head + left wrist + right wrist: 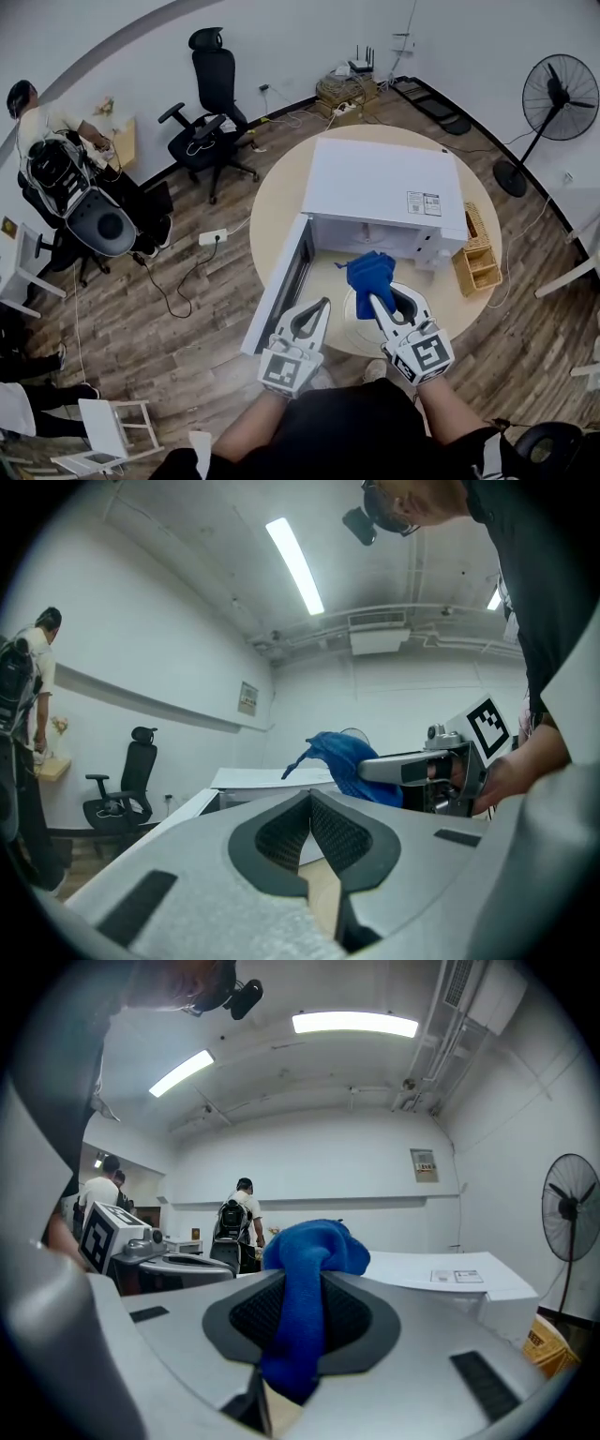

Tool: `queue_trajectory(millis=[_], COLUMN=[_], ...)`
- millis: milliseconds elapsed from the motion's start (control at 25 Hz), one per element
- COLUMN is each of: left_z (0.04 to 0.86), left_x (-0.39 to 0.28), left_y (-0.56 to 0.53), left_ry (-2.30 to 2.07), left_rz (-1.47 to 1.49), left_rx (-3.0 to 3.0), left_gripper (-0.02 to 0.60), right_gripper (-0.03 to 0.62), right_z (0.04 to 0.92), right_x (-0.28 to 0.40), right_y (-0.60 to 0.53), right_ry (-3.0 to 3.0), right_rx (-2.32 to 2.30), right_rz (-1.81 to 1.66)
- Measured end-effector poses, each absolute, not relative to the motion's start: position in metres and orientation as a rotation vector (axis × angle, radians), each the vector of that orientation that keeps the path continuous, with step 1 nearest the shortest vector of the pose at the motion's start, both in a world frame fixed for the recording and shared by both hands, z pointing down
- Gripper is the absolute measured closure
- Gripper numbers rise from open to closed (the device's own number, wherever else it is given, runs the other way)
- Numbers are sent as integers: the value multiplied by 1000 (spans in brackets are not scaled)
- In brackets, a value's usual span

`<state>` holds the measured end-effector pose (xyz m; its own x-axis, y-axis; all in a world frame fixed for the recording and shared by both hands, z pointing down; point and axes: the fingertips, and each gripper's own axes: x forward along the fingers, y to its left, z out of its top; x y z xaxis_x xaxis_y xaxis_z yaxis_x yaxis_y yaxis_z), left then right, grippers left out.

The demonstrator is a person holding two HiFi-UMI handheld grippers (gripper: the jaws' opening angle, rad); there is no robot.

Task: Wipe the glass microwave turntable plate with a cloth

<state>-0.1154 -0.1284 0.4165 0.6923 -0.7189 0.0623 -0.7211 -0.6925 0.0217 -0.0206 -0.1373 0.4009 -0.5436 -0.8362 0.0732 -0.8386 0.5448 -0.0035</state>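
While your right hand-held gripper (376, 300) is clamped on the blue cloth (368, 272), the fabric bunches above the jaw tips and hangs down between the pads (seen best in the right gripper view, where the cloth (314, 1251) fills the gap of that hand-held gripper (305, 1283)); in the head view the cloth lies over the far part of the glass turntable plate (356, 330), though whether they touch cannot be told; the plate rests on the round bench (272, 197) near its front edge, just in front of the white microwave (384, 187); the microwave door (281, 281) stands open to your left; your left hand-held gripper (322, 305) is beside the plate, its jaws together with nothing between them; the left gripper view shows the same closed tips (309, 794) with the cloth (347, 757) beyond them.
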Motion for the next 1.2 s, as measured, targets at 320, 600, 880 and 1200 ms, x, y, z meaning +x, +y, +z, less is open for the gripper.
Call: queue_trajectory(millis=[320,600,880,1200], left_z=[438,466,482,492], left_x=[-101,-102,-110,-114], left_y=[-146,-155,-151,-152], left_ry=[-1236,-1288,-1294,-1323], left_rz=[117,155,201,218], left_rx=[2798,2715,2684,2638], left_gripper=[576,576,575,575], right_gripper=[503,503,503,503], right_z=[439,467,515,580], right_x=[1,1,-7,-12], right_y=[-159,-168,-174,-180], right_ry=[-2642,-2594,-2501,-2391], right_rx=[1441,1357,1297,1202], right_rz=[153,191,272,356])
